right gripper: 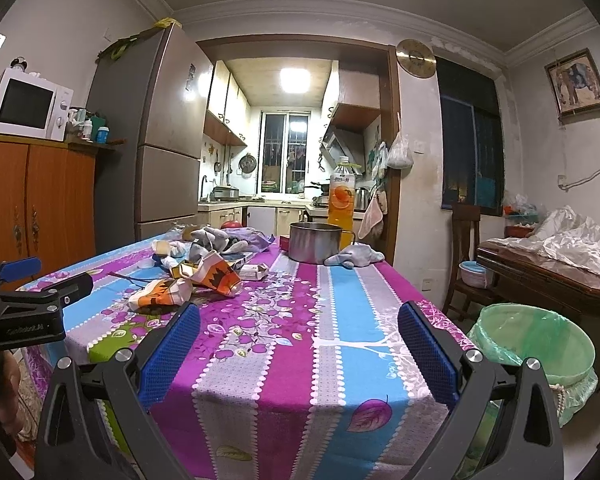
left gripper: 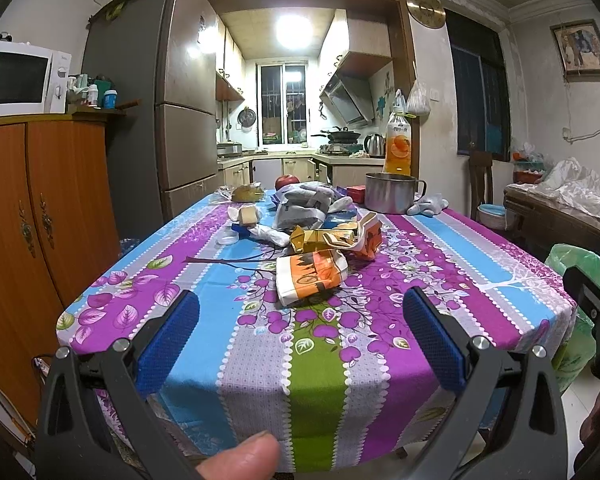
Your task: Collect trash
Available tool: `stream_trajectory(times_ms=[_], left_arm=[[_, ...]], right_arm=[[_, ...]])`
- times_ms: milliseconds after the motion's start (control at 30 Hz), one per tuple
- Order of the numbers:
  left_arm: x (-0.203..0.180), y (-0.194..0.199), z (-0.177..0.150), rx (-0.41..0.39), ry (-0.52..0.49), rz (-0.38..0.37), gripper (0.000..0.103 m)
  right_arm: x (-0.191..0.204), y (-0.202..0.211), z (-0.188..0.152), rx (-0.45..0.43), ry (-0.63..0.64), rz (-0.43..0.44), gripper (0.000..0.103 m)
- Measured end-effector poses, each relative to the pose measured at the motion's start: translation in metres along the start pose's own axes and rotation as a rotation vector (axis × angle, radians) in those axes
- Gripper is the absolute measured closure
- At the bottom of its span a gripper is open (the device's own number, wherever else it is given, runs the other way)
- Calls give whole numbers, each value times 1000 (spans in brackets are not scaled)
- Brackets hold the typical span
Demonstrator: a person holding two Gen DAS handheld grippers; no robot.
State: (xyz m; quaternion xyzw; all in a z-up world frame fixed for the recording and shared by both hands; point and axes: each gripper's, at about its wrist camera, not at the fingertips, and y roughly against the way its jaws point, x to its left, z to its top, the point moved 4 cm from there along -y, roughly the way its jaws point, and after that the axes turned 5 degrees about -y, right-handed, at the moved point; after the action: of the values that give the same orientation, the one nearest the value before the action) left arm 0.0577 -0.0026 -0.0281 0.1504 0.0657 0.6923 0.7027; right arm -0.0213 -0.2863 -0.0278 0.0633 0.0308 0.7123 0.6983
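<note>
A pile of trash lies mid-table: a crumpled orange-and-white wrapper point(left gripper: 310, 276) nearest me, a yellow carton point(left gripper: 320, 239), a second orange wrapper point(left gripper: 370, 240) and a grey crumpled bag point(left gripper: 300, 206). In the right wrist view the wrappers point(right gripper: 162, 294) point(right gripper: 220, 274) lie to the left. My left gripper point(left gripper: 300, 332) is open and empty above the table's near edge, short of the nearest wrapper. My right gripper point(right gripper: 298, 344) is open and empty over the table's near right part. A bin lined with a green bag point(right gripper: 534, 344) stands on the floor right of the table.
The table point(left gripper: 440, 248) has a floral striped cloth. At its far end stand a steel pot point(left gripper: 390, 192), an orange juice bottle point(left gripper: 397, 144), an apple point(left gripper: 286, 180) and a cloth point(left gripper: 428, 204). A wooden cabinet point(left gripper: 40, 200) stands left, a chair point(right gripper: 466, 248) and a covered table right.
</note>
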Motion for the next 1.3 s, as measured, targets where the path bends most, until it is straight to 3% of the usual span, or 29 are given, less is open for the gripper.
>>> stream_trajectory(times_ms=[767, 900, 1033, 1100, 1200, 1300], left_arm=[[9, -29, 11, 20, -25, -9, 5], [12, -52, 8, 105, -15, -80, 5], [20, -90, 12, 176, -36, -102, 6], [29, -116, 12, 268, 1, -171, 17], [41, -143, 7, 363, 74, -259, 21], [37, -153, 5, 379, 53, -284, 21]], right_arm=[[5, -23, 5, 32, -10, 38, 5], [5, -35, 4, 76, -9, 46, 5], [2, -49, 4, 114, -25, 68, 5], [0, -56, 4, 134, -38, 84, 5], [-4, -67, 1, 152, -52, 92, 5], [-3, -77, -3, 168, -56, 99, 5]])
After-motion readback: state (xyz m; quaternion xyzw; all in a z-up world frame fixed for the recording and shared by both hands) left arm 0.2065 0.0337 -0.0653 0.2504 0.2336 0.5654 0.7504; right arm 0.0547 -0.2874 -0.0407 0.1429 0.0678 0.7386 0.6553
